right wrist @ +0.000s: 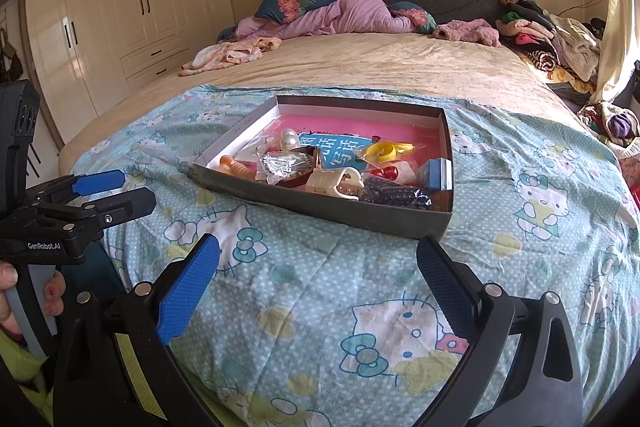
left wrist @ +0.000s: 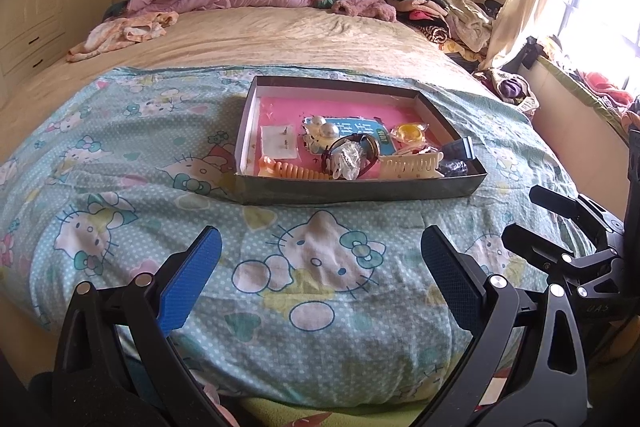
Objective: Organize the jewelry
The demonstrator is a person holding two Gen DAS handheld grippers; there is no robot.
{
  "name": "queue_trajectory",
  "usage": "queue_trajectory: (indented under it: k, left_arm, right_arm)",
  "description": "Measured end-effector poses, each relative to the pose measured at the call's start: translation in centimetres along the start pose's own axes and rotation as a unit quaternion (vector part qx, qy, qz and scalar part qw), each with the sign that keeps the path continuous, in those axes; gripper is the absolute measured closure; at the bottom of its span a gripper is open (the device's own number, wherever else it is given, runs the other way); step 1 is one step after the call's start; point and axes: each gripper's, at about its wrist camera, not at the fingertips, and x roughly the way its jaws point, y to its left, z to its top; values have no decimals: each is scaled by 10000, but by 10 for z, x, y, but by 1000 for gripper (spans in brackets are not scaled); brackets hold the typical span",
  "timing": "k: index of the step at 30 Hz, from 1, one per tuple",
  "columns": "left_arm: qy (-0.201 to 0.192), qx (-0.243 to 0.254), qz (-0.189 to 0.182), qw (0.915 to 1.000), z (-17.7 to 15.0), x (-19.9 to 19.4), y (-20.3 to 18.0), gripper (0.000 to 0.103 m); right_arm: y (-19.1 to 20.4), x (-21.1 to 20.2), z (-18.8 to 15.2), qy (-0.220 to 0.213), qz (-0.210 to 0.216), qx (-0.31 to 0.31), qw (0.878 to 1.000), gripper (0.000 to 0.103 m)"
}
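Two grippers, both with fingers spread wide and nothing between them, hover over the cartoon-cat quilt short of the goods. Ahead of the left gripper and a touch to its right sits the shallow box holding the jewelry; for the right gripper the same box lies straight ahead, near corner just beyond its right fingertip.

Danger from here, as I judge it: everything is heaped at the near end of the box, pieces overlapping, so a wide grab could snag two at once or drag the crinkly plastic-wrapped bundle along. The box rests on soft bedding too, and a push on its wall could tip or slide it.

The count: one box, one cream claw clip, one orange ribbed piece, two pearly balls, one yellow item in a clear packet, one small blue case, one dark beaded pouch, one earring card. Smaller bits underneath I can't separate.
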Motion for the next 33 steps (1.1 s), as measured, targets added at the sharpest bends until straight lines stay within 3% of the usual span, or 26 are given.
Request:
queue_trajectory:
  k: [13, 16, 21, 27, 30, 33]
  left_arm:
    - [184, 13, 226, 9996, 1, 12, 0, 10]
    - [239, -129, 240, 9993, 2, 17, 8, 10]
    - [345, -285, 643, 9969, 3, 27, 23, 10]
    - [342, -777, 1326, 9875, 23, 43, 86, 10]
    - [327, -1162, 1882, 9747, 40, 59, 141, 10]
    - [418, -1373, 2376, 9607, 59, 82, 197, 10]
  right_arm:
    - [-13, -3, 1, 10, -132, 169, 9998, 5]
    - [-29, -1, 0, 31, -318, 354, 9989, 5]
    - [-73, 4, -1, 97, -792, 785, 9937, 5]
    - [-169, 7, -4, 63, -1736, 1637, 9711, 5]
    - [-232, 15, -6, 151, -2426, 1897, 9513, 5]
    - [-296, 26, -9, 309, -2845, 2290, 9304, 5]
